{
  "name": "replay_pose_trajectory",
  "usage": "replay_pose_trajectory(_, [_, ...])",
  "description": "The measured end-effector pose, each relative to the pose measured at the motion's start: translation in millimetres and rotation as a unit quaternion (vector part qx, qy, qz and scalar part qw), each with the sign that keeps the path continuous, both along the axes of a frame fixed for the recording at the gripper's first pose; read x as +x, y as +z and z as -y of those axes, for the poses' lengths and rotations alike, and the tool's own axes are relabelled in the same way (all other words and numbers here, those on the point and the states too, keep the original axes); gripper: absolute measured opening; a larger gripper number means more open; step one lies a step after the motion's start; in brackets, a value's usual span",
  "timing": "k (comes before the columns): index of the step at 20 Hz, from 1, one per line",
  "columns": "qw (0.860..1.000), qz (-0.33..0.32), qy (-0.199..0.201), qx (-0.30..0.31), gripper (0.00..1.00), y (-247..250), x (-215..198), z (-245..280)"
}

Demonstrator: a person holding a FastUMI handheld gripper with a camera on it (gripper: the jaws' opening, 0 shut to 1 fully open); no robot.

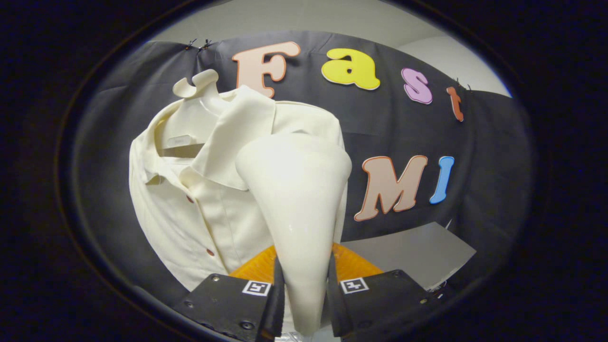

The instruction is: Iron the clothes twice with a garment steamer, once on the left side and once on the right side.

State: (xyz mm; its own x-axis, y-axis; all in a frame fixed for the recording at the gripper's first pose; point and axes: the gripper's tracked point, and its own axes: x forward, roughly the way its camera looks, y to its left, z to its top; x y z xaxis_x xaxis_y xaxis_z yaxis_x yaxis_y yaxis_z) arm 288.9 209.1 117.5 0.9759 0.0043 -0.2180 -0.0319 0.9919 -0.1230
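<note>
Here the jaws are clamped on the steamer (297, 209), one on each side of its narrow handle. Its wide cream head rises ahead of them, against the shirt (190, 199). The shirt hangs on a hanger (197, 85), beyond and left.

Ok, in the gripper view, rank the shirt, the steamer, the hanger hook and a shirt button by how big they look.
1. Shirt.
2. Steamer, held between the fingers; it sits much nearer the camera, so its true size against the shirt is unsure.
3. Hanger hook.
4. Button.
</note>
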Motion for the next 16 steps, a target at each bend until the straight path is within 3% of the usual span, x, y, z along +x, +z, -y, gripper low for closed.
replay_pose_trajectory(16, [0.996,-0.079,-0.017,-0.028,0.39,-117,-8,16])
